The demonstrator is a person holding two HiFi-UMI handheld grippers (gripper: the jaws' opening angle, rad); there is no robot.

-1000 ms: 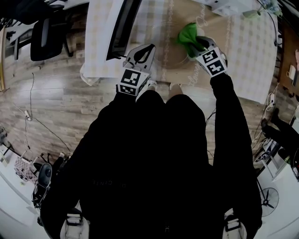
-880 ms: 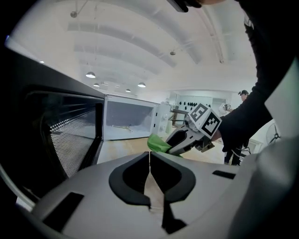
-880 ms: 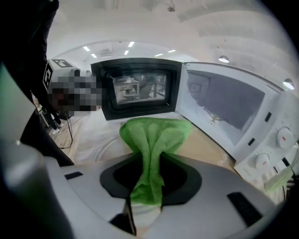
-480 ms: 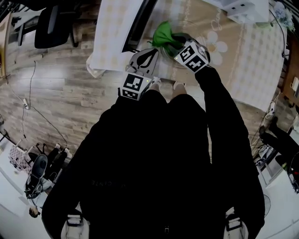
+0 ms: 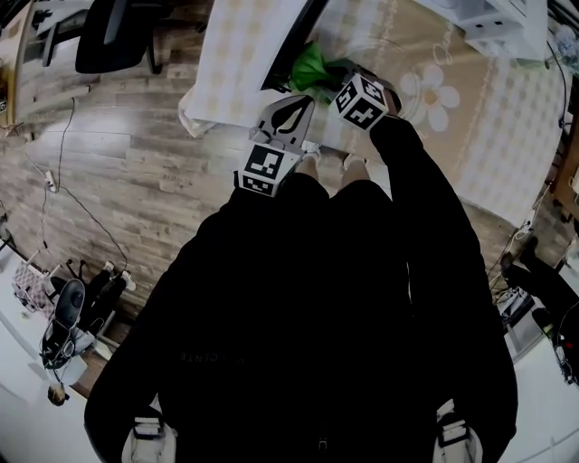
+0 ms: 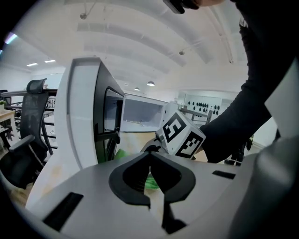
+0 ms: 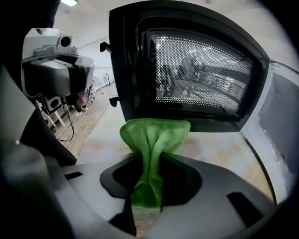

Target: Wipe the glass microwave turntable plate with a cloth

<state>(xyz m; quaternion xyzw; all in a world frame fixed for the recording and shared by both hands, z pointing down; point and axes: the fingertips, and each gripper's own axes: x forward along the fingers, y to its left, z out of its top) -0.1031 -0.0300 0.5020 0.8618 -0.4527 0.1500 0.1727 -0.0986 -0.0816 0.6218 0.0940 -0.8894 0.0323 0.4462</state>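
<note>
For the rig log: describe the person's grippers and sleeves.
Both the left gripper and right gripper are pale grey shells with black-lined jaws, each carrying a white cube of black square markers. The sleeves are long and black.

I'm looking down on the table [image 5: 507,145], which is draped in a checked tablecloth [image 5: 226,54] with a beige middle band and a white daisy print [image 5: 432,90]. The white microwave [image 6: 140,114] stands at the far side. Its door [image 7: 196,70] is swung open towards me over the cloth. A white box [image 5: 488,23] sits near it.
</note>
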